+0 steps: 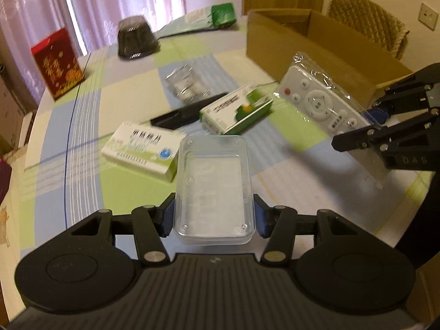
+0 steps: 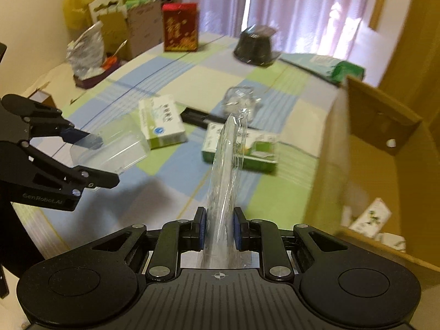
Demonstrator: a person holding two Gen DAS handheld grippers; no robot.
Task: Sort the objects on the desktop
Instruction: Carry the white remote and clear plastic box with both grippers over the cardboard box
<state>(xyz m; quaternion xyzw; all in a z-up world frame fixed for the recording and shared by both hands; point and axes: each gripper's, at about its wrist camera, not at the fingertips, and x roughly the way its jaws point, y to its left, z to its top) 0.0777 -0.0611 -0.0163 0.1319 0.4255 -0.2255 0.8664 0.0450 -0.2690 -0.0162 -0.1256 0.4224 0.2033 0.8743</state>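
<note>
Both tongs full — clear box [image 1: 214, 189], wrapped remote [image 1: 321, 101]

Two wrist cams, low over the table [image 1: 288, 189], crossing views.
Left faces the cardboard box [image 1: 324, 52] corner; right faces the curtained far edge; both share the mid-table medicine boxes [image 2: 162, 125].

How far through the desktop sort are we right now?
Done: a few small boxes already lie in the cardboard box. In hand: the left hand-held gripper grips a clear case, and the right hand-held gripper holds the bagged remote near the box. Left on the table: two medicine boxes, a black pen case and a clear packet.
</note>
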